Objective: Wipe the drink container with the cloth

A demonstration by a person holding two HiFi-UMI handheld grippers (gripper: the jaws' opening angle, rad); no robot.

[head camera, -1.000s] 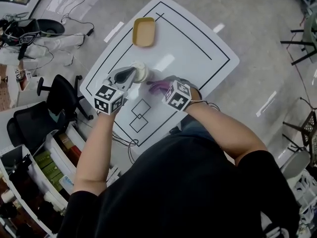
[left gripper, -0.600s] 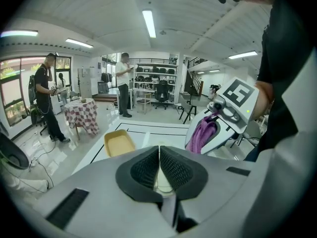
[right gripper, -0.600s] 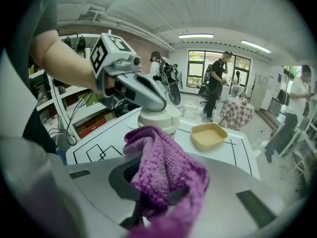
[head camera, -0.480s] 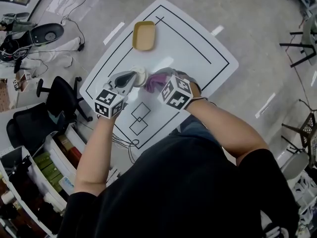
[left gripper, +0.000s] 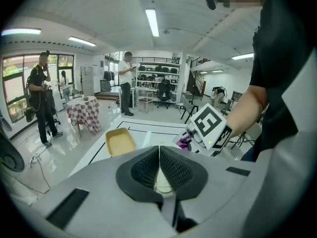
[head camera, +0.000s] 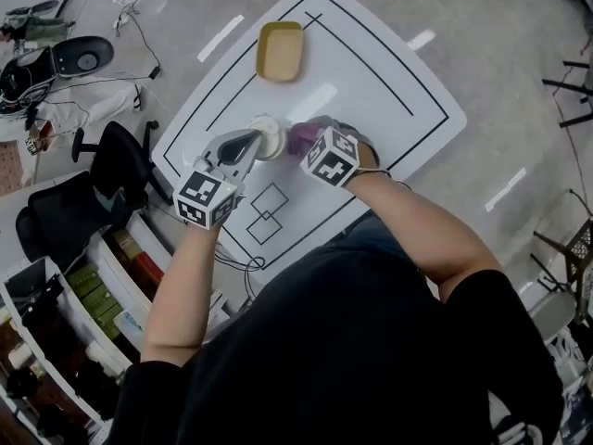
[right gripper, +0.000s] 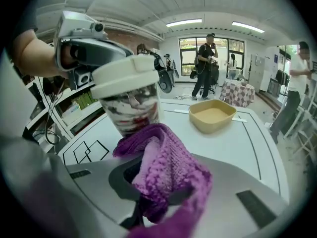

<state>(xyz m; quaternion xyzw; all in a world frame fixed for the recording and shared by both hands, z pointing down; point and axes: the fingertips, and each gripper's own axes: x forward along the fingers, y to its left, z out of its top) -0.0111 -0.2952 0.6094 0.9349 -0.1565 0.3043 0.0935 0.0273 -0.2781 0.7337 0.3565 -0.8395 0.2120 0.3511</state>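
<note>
Pinches purple cloth [right gripper: 168, 165] in right gripper [right gripper: 151, 180], closed hard on the bunched fold, loose end draped over the front. Grips drink container [right gripper: 130, 95] at its cream lid with left gripper [left gripper: 159, 152], pressed together on a thin sliver of that lid. Stands upright, long axis vertical, over the near left part of white table [head camera: 371, 82]; cannot tell whether resting on the top or lifted, base hidden behind cloth. Lies straight ahead of right gripper along its jaw line, very close. Cannot tell whether touching or just short of the lower printed wall with the cloth's leading edge. Closes in from opposite sides in head view: left gripper at the container's left, cloth at its right, facing the free wall. Nearer for the wipe: right hand, lined up. Probably calls for a short push forward, then strokes along or round the wall, braced by the left grip. Well apart toward the far edge: yellow tray [head camera: 280, 51], out of the way.
</note>
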